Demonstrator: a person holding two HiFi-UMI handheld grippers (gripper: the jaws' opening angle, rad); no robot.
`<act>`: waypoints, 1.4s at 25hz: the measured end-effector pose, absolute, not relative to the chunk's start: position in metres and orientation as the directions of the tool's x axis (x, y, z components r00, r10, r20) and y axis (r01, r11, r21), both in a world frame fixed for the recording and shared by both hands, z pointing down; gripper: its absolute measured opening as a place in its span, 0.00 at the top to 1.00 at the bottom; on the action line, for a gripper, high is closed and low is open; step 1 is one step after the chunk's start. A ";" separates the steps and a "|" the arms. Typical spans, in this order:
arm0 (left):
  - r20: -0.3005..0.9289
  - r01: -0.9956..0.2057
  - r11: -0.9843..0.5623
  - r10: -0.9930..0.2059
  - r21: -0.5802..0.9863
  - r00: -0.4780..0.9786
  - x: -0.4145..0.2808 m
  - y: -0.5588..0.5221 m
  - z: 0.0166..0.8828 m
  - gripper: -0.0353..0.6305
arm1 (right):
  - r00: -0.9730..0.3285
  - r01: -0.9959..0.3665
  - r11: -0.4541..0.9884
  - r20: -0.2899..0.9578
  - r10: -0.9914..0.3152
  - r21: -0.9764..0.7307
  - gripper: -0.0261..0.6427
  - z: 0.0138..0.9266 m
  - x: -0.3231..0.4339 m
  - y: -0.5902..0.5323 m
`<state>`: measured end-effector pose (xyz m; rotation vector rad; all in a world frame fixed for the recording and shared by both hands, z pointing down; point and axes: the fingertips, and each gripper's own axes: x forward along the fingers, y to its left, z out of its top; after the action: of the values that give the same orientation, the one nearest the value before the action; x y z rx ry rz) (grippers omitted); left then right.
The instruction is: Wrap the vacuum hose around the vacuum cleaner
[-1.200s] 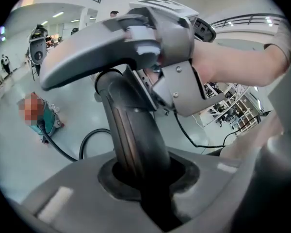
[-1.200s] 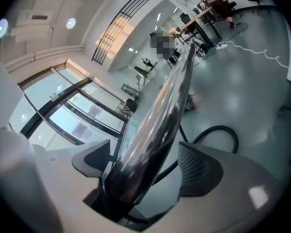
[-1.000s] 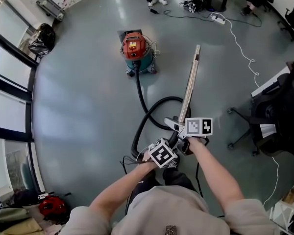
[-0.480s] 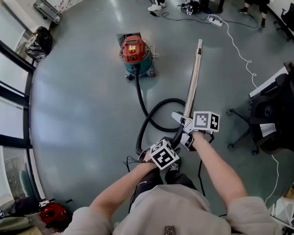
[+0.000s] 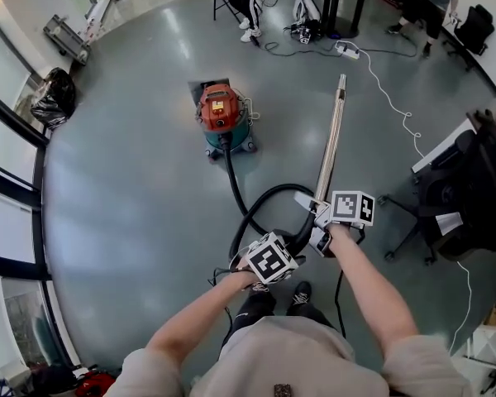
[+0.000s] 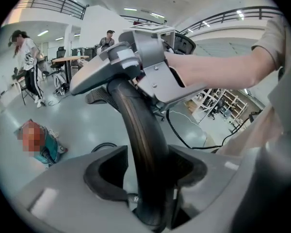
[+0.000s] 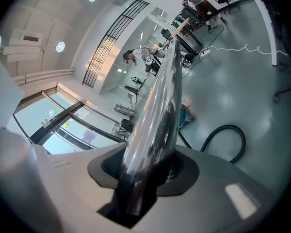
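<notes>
Vacuum hose point(image 5: 234, 180) runs from the vacuum cleaner point(image 5: 221, 114), which stands out on the floor point(image 5: 132, 205) well ahead of me, then loops up to my hands. Left gripper point(image 6: 148, 178) is clamped on the hose. Right gripper point(image 7: 145, 171) jaws have just been closing and now grip the metal wand point(image 5: 332, 139). Looks like the pickup step, no wrap yet. Next I'd carry both to the cleaner and start coiling, minding the slack.

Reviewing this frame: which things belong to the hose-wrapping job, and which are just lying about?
Job: vacuum cleaner; black hose, gripped by the left gripper; metal wand, between the jaws of the right gripper, which have just been closing on it.
Lying about: power strip; black bag; office chair.
</notes>
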<state>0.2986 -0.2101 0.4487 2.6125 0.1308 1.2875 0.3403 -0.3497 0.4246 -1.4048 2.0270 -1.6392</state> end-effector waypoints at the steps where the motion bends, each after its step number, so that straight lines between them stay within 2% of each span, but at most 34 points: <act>1: 0.768 -0.005 -0.970 0.189 0.242 0.612 0.294 -0.213 0.444 0.61 | -0.531 -0.552 -0.058 0.404 -0.745 -0.832 0.69 0.425 0.340 -0.354; 5: 0.736 0.037 -0.962 0.232 0.272 0.637 0.275 -0.228 0.427 0.61 | -0.520 -0.587 -0.059 0.431 -0.738 -0.808 0.69 0.430 0.340 -0.362; 7: 0.721 0.047 -0.968 0.215 0.245 0.659 0.265 -0.245 0.417 0.61 | -0.530 -0.611 -0.041 0.447 -0.720 -0.791 0.69 0.432 0.339 -0.364; 11: 0.683 0.050 -0.991 0.123 0.126 0.720 0.253 -0.298 0.393 0.92 | -0.562 -0.670 0.022 0.488 -0.668 -0.742 0.70 0.431 0.333 -0.362; 12: 0.672 0.068 -0.993 0.112 0.091 0.732 0.252 -0.309 0.386 0.94 | -0.571 -0.683 0.042 0.498 -0.653 -0.729 0.70 0.431 0.329 -0.361; 19: 0.716 0.266 -0.919 -0.025 -0.292 0.697 0.272 -0.367 0.367 0.94 | -0.625 -0.757 0.210 0.592 -0.510 -0.618 0.70 0.430 0.308 -0.342; 23: 0.737 0.337 -0.857 -0.071 -0.390 0.672 0.288 -0.390 0.363 0.68 | -0.639 -0.769 0.307 0.646 -0.418 -0.561 0.70 0.431 0.305 -0.334; 26: 0.743 0.327 -0.851 -0.105 -0.411 0.661 0.297 -0.408 0.363 0.62 | -0.653 -0.754 0.382 0.675 -0.342 -0.535 0.70 0.434 0.310 -0.329; 30: 0.748 0.274 -0.861 -0.168 -0.428 0.642 0.312 -0.437 0.362 0.60 | -0.665 -0.716 0.475 0.708 -0.240 -0.512 0.71 0.447 0.329 -0.328; 35: 0.758 0.214 -0.854 -0.272 -0.474 0.593 0.334 -0.465 0.361 0.63 | -0.682 -0.640 0.575 0.722 -0.117 -0.510 0.72 0.452 0.366 -0.331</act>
<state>0.3339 -0.4649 0.3611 3.2580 -0.0643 1.7257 0.3657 -0.3308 0.4516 -0.9235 3.3234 -1.6111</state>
